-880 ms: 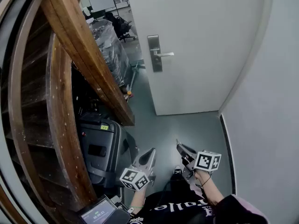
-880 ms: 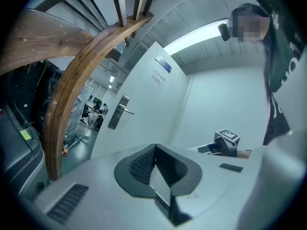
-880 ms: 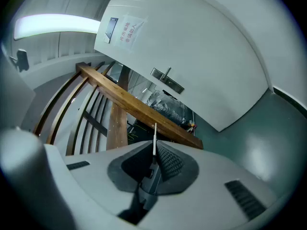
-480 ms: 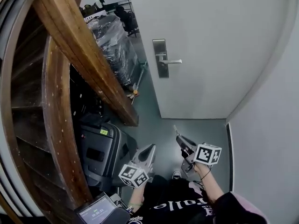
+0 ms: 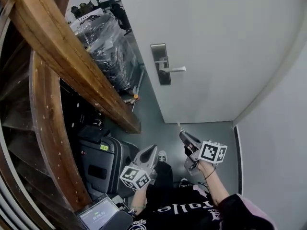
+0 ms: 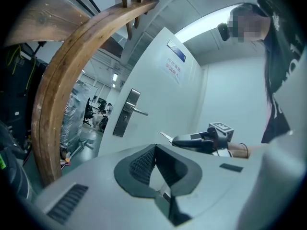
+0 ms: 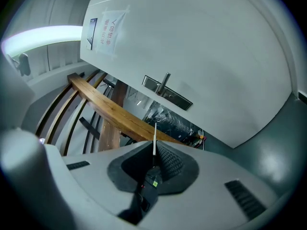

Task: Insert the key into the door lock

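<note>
A white door (image 5: 211,42) stands ahead with a steel lock plate (image 5: 160,64) and lever handle (image 5: 173,69); the same plate (image 6: 124,112) shows in the left gripper view and the plate (image 7: 167,92) in the right gripper view. My right gripper (image 5: 181,133) is shut on a thin silver key (image 7: 154,139) whose blade (image 5: 179,126) points toward the door, well short of the lock. My left gripper (image 5: 152,152) hangs lower left, shut with nothing in it. In the left gripper view the right gripper (image 6: 182,140) and key tip (image 6: 165,136) show beyond my jaws.
A curved wooden stair rail (image 5: 72,61) runs down the left. Below it sit a dark machine (image 5: 98,159) and plastic-wrapped goods (image 5: 108,47). A white wall (image 5: 278,143) closes the right side. The grey floor (image 5: 211,133) lies between me and the door.
The view has shifted a little; the door plate sits slightly further left. My right gripper with the key has risen a little toward the door. The left gripper stays low.
</note>
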Tool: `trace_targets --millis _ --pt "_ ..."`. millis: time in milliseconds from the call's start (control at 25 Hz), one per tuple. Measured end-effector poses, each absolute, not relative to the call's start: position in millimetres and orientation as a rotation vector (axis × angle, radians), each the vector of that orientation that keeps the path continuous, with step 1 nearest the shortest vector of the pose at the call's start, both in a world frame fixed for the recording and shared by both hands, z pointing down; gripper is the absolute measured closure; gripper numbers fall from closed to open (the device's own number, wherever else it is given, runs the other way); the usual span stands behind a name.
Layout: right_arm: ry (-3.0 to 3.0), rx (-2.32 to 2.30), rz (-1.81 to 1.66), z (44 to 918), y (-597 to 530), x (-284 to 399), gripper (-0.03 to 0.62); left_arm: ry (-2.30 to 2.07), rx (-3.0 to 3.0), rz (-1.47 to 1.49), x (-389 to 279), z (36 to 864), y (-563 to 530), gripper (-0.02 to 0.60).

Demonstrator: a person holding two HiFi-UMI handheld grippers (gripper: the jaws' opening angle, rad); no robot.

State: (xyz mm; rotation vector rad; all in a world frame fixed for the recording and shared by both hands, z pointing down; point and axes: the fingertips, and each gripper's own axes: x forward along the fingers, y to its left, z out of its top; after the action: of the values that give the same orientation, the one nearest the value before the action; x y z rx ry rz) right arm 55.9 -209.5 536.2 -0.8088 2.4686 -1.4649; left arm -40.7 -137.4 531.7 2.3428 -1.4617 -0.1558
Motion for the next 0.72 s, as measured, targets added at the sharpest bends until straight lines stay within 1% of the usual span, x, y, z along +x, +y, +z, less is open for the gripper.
trace_targets --millis 440,720 --pt "2.290 -0.905 -1.458 531.5 -347.7 -11.3 0.557 -1.294 2.473 -0.148 -110.1 518.0 -282.1 0.577" --pt "2.119 -0.928 -1.513 545.0 -435.7 -43.5 0.557 -1.225 2.496 -0.128 -142.0 518.0 -331.8 0.577"
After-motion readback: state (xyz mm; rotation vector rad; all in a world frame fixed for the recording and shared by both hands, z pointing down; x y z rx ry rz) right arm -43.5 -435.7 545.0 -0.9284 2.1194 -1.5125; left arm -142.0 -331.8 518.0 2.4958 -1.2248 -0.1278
